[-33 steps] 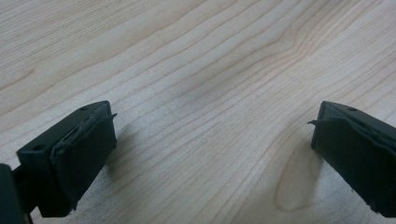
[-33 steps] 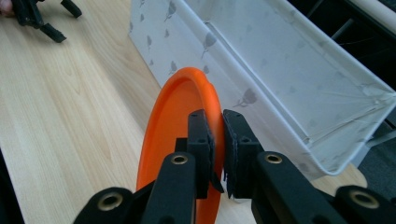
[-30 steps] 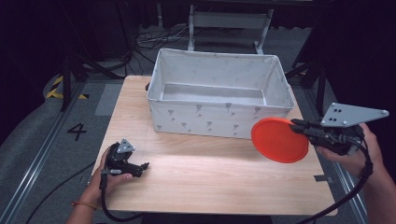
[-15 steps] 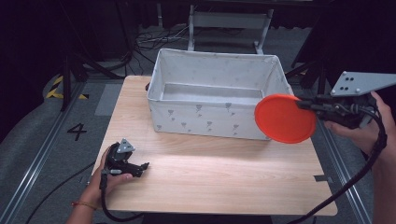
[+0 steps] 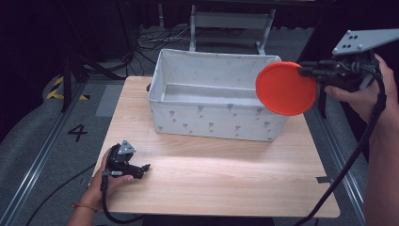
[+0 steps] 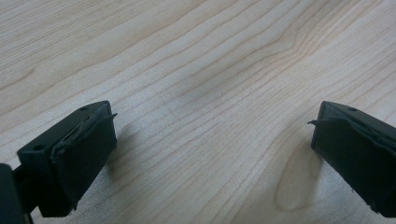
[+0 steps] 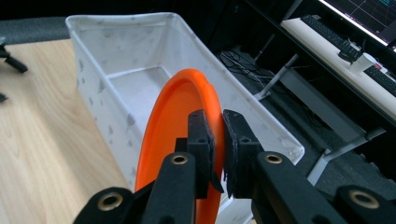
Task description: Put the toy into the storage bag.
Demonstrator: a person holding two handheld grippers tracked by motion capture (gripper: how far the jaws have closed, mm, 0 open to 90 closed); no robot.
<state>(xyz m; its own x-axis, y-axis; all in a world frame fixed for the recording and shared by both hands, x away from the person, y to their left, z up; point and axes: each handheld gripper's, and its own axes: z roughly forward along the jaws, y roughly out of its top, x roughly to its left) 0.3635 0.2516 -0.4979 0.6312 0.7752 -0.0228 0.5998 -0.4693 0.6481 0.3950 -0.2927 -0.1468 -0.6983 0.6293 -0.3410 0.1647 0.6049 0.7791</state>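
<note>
Edgewise, orange plate sits clamped between jaws.

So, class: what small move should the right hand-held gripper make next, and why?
Probably carry the orange plate a little further over the white bin, then lower it. The right hand-held gripper pinches the plate's rim, holding it on edge by the bin's right end, and the bin looks empty.

Orange plate on edge, in the air

Round, plain and rimmed, it stands nearly upright, its rim pinched, above the right end of the white fabric bin.
</note>
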